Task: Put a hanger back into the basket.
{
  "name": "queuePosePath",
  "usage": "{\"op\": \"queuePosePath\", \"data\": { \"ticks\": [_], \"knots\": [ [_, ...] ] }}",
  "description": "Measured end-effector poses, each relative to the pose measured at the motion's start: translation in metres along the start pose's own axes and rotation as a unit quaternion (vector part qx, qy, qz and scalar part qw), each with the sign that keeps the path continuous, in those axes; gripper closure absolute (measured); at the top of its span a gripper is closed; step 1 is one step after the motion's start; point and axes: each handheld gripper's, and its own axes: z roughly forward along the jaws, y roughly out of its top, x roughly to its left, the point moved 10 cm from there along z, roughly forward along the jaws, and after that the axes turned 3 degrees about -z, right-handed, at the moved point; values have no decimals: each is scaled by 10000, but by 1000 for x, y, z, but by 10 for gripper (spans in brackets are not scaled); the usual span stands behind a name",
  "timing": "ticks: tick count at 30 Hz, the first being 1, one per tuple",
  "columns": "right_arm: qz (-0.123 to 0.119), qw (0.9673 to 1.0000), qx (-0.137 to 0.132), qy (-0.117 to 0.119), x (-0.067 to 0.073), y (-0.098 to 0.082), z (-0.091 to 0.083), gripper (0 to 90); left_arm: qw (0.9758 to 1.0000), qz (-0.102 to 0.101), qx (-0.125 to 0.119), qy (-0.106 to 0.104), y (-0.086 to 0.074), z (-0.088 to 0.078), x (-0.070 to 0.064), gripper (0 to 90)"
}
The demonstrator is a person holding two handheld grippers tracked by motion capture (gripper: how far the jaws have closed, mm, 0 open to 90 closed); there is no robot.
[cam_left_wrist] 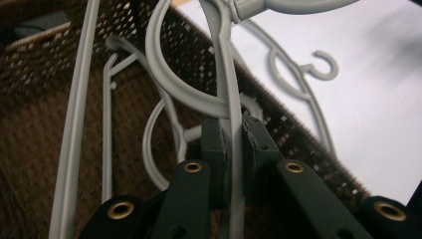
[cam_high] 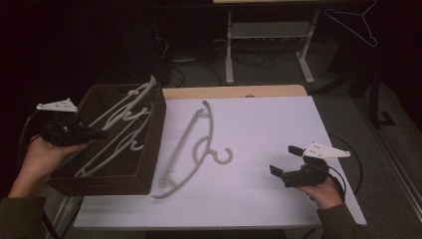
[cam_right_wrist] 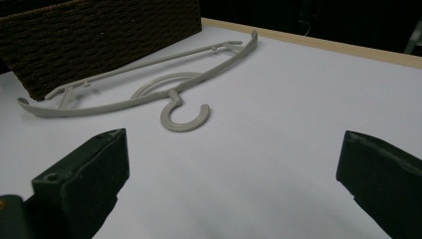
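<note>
Left gripper view shows my left gripper (cam_left_wrist: pixel 232 144) nearly shut, pads pinching the thin bar of a hanger (cam_left_wrist: pixel 225 74) over the basket (cam_left_wrist: pixel 45 144). I judge the step to be lifting hangers out of the basket onto the table (cam_high: pixel 278 134); next I must raise this one clear of the wicker rim without snagging its neighbours, then carry it across. My right gripper (cam_high: pixel 288 162) waits on the table, jaws wide, holding nothing. Counted: one hanger on the table (cam_high: pixel 191 149), one basket, and perhaps three hangers in it, though they overlap too much to be sure.
</note>
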Motion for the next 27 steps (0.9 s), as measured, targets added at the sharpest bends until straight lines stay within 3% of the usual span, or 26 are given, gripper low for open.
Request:
{"op": "queuePosePath", "data": {
  "ticks": [8,11,27],
  "knots": [
    [2,10000,10,-6,0,-1,1,0,9997,-165,153,21,-17,5,13,821],
    [2,10000,17,-6,0,-1,1,0,9994,-125,316,46,-23,8,18,821],
    [27,10000,1,-9,0,-1,0,0,9976,-168,675,64,-37,30,27,821]
  ]
}}
